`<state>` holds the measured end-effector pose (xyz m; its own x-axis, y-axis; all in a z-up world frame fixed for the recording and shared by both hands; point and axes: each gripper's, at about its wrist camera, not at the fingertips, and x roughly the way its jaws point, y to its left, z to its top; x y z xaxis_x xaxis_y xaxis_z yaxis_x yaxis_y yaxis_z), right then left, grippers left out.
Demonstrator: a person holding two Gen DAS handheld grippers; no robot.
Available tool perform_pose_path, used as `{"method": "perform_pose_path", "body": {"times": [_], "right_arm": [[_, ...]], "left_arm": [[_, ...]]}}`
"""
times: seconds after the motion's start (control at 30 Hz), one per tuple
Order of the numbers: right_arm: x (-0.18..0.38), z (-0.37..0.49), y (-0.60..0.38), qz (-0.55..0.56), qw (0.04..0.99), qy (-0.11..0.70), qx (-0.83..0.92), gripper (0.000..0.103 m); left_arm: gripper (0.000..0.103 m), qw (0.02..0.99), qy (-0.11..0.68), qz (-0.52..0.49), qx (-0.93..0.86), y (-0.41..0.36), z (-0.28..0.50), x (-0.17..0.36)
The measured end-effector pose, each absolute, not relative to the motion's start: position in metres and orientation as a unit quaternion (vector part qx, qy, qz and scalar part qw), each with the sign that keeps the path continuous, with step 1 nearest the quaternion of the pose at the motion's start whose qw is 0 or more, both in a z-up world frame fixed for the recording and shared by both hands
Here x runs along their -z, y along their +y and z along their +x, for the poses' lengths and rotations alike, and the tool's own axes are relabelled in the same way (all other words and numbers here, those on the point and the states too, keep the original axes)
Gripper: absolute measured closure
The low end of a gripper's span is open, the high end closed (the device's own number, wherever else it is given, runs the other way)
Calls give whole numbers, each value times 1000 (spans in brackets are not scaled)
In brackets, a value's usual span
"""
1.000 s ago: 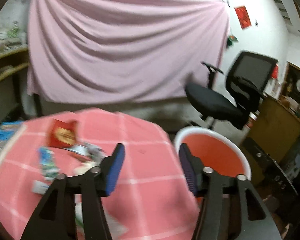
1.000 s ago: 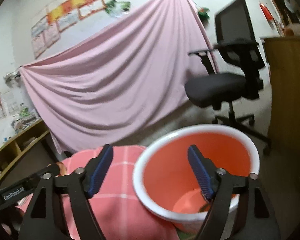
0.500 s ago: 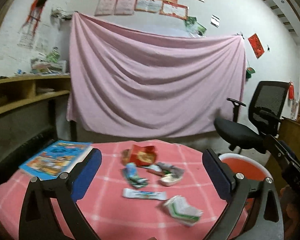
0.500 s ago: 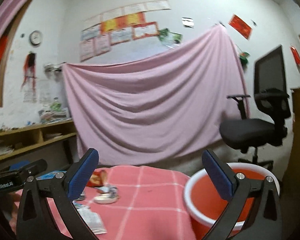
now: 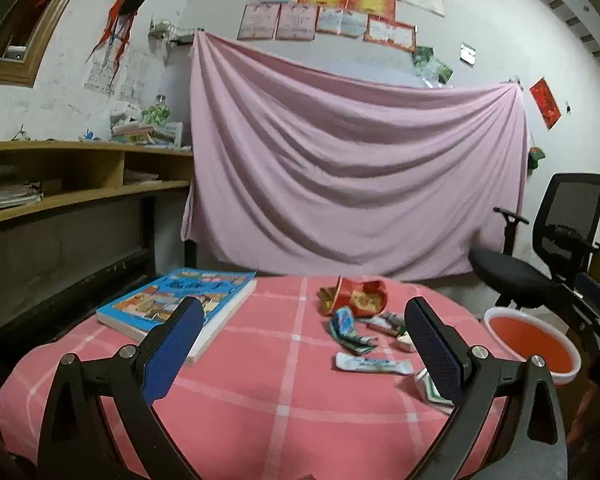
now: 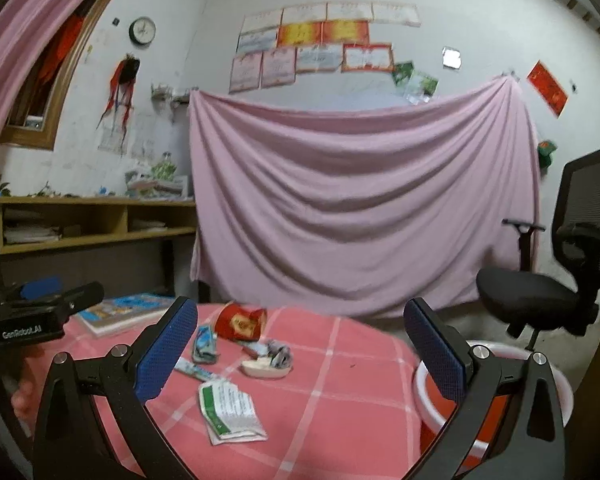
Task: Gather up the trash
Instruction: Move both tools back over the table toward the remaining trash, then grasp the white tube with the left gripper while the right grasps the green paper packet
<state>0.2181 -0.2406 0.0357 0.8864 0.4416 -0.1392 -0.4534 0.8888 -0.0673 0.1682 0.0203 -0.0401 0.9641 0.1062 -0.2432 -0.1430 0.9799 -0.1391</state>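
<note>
left gripper (image 5: 304,344), black frame with blue-padded fingers (image 5: 172,348) spread wide and holding nothing, above a counter under a pink checked cloth (image 5: 268,392). on the cloth: a blue-covered illustrated book (image 5: 180,300) at left; right of centre, a crumpled red paper carton (image 5: 358,294), a crushed blue-green wrapper (image 5: 348,330), a flat white sachet (image 5: 374,364) and a folded green-and-white paper packet (image 5: 430,392). a round red basin with white rim (image 5: 532,344) stands beside the counter's right edge. behind hangs a pink draped sheet (image 5: 352,184); a black mesh office chair (image 5: 548,248) stands at right.
</note>
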Motion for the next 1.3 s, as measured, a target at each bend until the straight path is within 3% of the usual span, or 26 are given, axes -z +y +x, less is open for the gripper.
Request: {"method": "perform_pose_path", "body": {"times": [0.37,0.5,0.57,0.63,0.73,0.8,1.0,1.1,1.3], "right_arm": [[-4,272,-227,-42,915,265,-302,0],[9,279,-214,-66,884,327,-327,10],[13,278,-206,-81,872,340,-342,10],[18,278,-199,-94,861,357,-351,11],[27,281,-191,-111,846,383,-354,22],[31,283,-188,-117,841,394,-352,36],[35,296,-195,-89,835,415,-351,55],[34,304,-205,-68,838,418,-344,56],[32,317,-219,-54,854,414,-312,59]], "left_arm": [[5,964,236,-100,-71,33,212,58],[5,951,285,-105,-57,35,230,68],[6,945,308,-103,-43,32,239,72],[12,940,327,-95,-35,29,245,78],[27,931,355,-87,-16,24,255,85],[37,925,371,-84,-5,21,260,89],[48,918,387,-79,36,13,274,88],[53,911,399,-84,57,9,285,89],[53,900,411,-119,86,11,304,88]]}}
